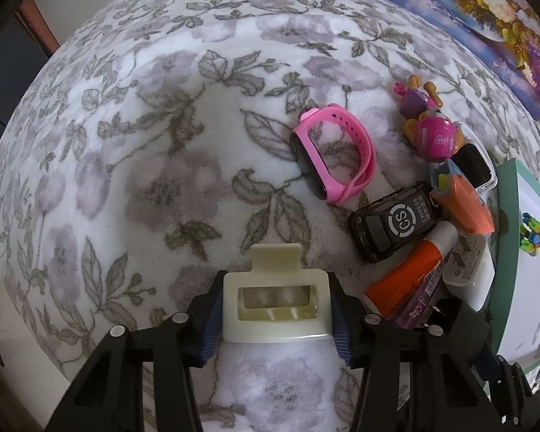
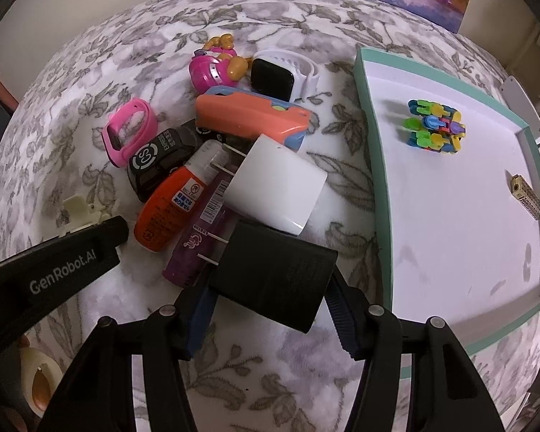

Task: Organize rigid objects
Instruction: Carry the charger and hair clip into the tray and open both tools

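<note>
Left gripper (image 1: 275, 298): its fingers are closed on a cream plastic clip (image 1: 275, 288), pinched by the two flat sides so the windowed face points forward; held low over the floral blanket (image 1: 144, 144), left of the pile.
Right gripper (image 2: 270, 288): its fingers are closed on a black charger plug (image 2: 273, 273), gripped across the body with the prongs pointing left toward the pile; it sits tilted, near the blanket, though whether it rests there I cannot tell.
Why held so: side grips leave each item's bottom free, which likely suits setting it down flat.
Pile: pink watch band (image 1: 333, 154), black toy car (image 1: 392, 223), orange bottle (image 2: 165, 208), purple tube (image 2: 198, 241), white charger (image 2: 277, 187), orange-and-blue toy (image 2: 248, 115), pink toy pup (image 2: 216, 64) and white smartwatch (image 2: 280, 75) lie touching or overlapping, just beside one another.
Destination, by judgement: the teal-rimmed tray (image 2: 363, 115) on the right, which already holds a multicoloured block toy (image 2: 435, 126) and a small tan piece (image 2: 525, 194), well apart.
Pose: both grippers point forward and downward over the bed, the left one's black finger crossing the right view's lower left.
Next move, by judgement: swing the plug right over the tray rim.
</note>
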`<action>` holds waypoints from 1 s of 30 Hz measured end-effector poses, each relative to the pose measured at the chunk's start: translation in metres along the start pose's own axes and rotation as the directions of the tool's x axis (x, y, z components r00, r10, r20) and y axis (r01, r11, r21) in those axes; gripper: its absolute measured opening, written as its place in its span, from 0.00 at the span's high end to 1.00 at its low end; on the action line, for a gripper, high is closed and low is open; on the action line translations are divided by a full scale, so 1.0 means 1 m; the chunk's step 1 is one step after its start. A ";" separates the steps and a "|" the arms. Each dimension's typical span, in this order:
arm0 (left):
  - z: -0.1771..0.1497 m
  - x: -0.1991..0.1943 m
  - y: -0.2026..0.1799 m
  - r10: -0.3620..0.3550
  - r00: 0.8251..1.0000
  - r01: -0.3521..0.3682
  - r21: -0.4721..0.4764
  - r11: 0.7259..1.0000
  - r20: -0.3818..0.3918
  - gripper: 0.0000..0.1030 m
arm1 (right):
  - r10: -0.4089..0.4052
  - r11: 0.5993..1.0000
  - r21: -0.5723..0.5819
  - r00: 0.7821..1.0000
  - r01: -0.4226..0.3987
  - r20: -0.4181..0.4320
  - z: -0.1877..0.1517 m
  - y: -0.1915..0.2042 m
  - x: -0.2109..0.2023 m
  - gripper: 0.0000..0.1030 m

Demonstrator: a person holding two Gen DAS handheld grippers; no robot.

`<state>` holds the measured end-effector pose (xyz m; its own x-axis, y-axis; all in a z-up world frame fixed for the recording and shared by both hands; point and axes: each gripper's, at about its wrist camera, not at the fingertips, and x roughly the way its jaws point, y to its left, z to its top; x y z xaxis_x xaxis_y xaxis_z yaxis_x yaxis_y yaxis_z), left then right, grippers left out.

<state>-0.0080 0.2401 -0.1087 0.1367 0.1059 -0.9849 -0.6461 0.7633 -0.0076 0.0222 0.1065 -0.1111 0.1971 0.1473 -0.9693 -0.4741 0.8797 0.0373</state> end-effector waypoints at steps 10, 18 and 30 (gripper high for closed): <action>0.002 -0.012 0.009 -0.048 0.999 0.049 -0.043 0.998 0.020 0.48 | 0.039 0.999 0.020 0.999 -0.039 0.020 0.006 -0.013 -0.017 0.42; 0.008 -0.049 0.014 -0.080 0.990 0.086 -0.045 0.995 0.118 0.48 | 0.060 0.997 0.034 0.996 -0.063 0.070 0.011 -0.023 -0.038 0.42; 0.005 -0.086 -0.003 -0.121 0.966 0.131 -0.029 0.991 0.229 0.48 | 0.047 0.987 0.146 0.989 -0.068 0.141 0.013 -0.064 -0.059 0.42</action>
<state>-0.0141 0.2322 -0.0235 0.3822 0.1561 -0.9108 -0.6439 0.7520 -0.1413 0.0523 0.0478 -0.0534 0.2938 0.2514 -0.9222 -0.3559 0.9242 0.1385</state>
